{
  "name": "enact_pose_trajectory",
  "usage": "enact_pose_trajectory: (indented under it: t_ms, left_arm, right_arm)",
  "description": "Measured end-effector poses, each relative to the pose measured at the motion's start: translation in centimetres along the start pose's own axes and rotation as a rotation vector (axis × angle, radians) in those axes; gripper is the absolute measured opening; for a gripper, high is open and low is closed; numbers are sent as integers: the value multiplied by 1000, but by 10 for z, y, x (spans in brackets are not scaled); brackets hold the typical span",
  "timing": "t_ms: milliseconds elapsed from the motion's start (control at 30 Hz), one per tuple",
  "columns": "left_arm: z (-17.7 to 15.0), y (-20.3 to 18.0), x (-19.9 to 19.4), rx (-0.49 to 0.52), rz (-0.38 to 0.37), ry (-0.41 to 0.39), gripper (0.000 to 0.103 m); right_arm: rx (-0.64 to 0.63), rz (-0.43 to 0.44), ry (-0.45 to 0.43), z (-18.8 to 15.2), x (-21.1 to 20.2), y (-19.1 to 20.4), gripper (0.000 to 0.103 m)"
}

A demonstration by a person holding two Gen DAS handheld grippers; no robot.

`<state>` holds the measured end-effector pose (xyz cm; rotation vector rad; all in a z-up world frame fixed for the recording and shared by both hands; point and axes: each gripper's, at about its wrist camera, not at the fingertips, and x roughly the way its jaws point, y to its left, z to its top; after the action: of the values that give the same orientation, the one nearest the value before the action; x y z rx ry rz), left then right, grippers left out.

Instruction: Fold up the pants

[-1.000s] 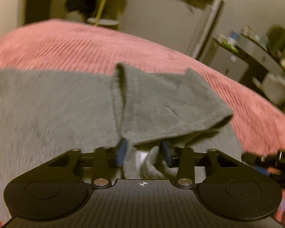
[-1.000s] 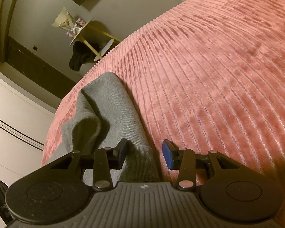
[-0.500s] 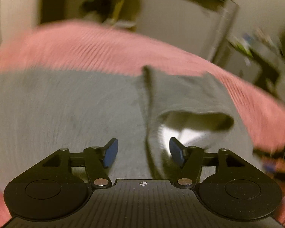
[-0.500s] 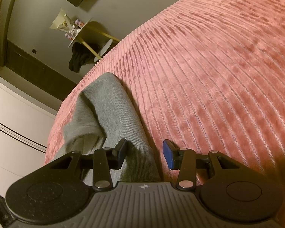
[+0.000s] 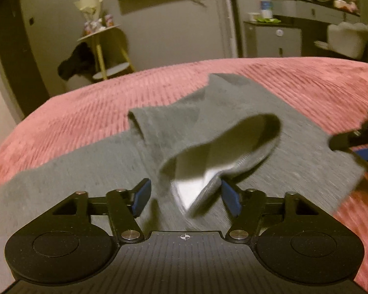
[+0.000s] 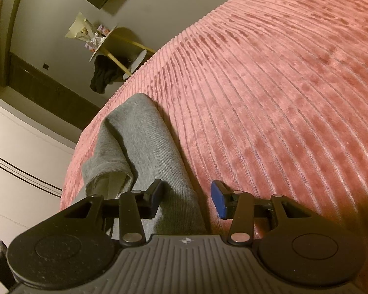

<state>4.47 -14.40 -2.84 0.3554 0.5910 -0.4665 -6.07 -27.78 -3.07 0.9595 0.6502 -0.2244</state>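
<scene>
Pants (image 5: 90, 171): grey knit, spread on the red ribbed bed (image 5: 85, 103); landmark for everything below.
Cuff (image 5: 223, 152): leg end flopped back over the pants, mouth gaping, pale lining showing; sits just ahead of the left gripper.
Left gripper (image 5: 185, 197): jaws have just been opening, then eased in a little; now about half open. Cuff edge hangs between them, near or brushing the right pad, left pad clear of it. Reads as released, not pinched.
Right gripper (image 6: 187, 198): at the pants' other edge, hem side. Jaws partly open. Ribbed hem (image 6: 176, 208) lies against the left pad, right pad stands apart over bare bed. No grip.
Right gripper, left view: its tip (image 5: 355, 139) shows at the pants' right edge, blurred.
Handling: light, limp jersey. No stiffness, drapes and slumps as soon as it is let go. Bed cover is napped, so fabric will likely drag and bunch rather than slide.
Where to grab: hems and cuff. The doubled, stitched edge is the thickest bit and gives the pads something to bite. Pinching mid-panel would probably catch one layer only and tent it.
Risk: cuff is open like a tube, so a pinch may take the top layer and leave the bottom behind.
Stage, my read: fold just laid; loose, needs flattening.
Background: side stand (image 5: 103, 49) beyond the pants, irrelevant.
</scene>
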Motion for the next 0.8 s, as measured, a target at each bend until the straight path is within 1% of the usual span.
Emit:
enact_pose_trajectory:
  t_ms: [33, 67, 133, 167, 200, 233, 300, 333, 367, 400, 433, 467, 500, 533, 567, 600, 633, 700, 767, 800]
  left_arm:
    - [2, 4, 4, -29, -2, 11, 56]
    - [5, 9, 8, -74, -13, 19, 52]
    - [9, 26, 15, -203, -39, 35, 37]
    - [9, 37, 18, -295, -53, 52, 33]
    - [7, 51, 22, -419, -82, 70, 31]
    - [1, 68, 24, -560, -122, 85, 31]
    - [-22, 99, 30, -874, -200, 138, 32]
    - [-32, 109, 31, -974, -215, 149, 31]
    - [-39, 117, 29, -1031, -229, 145, 31]
    - [-43, 122, 26, -1053, -228, 140, 29]
    - [-43, 123, 23, -1034, -218, 139, 34]
    - [-39, 121, 20, -980, -214, 137, 41]
    - [-34, 115, 17, -908, -212, 133, 60]
    - [-28, 108, 14, -844, -210, 132, 76]
    - [-23, 99, 13, -790, -214, 137, 82]
    - [-19, 92, 12, -754, -238, 145, 89]
    - [-16, 86, 15, -738, -271, 162, 92]
    - [-16, 78, 27, -749, -334, 225, 92]
    - [-17, 81, 37, -779, -351, 233, 91]
    - [-19, 85, 40, -818, -363, 231, 80]
  right_arm:
    - [-5, -2, -1, 0, 1, 1, 44]
    - [-13, -4, -2, 0, 1, 2, 44]
    - [-30, -7, -5, -1, 2, 3, 44]
    - [-33, -7, -5, -1, 2, 4, 44]
    - [-32, -7, -5, 0, 2, 4, 45]
    - [-29, -5, -4, 0, 2, 4, 45]
    - [-28, -2, -3, 0, 2, 3, 46]
    - [-30, -2, -3, 1, 2, 3, 46]
    - [-30, -3, -3, 1, 2, 3, 46]
    - [-29, -2, -3, 1, 2, 3, 47]
    - [-27, -2, -3, 2, 2, 3, 48]
    - [-27, 0, -2, 2, 3, 4, 48]
    - [-29, 0, -2, 2, 3, 4, 49]
    - [-32, 0, -2, 2, 4, 4, 49]
    - [-33, 0, -2, 2, 4, 5, 50]
    - [-34, 2, -2, 2, 4, 5, 50]
    - [-35, 7, -5, 3, 3, 6, 52]
    - [-41, 38, -10, 3, 2, 8, 52]
    - [-51, 81, -9, 2, 1, 10, 52]
    - [-61, 83, -12, 2, 1, 11, 52]
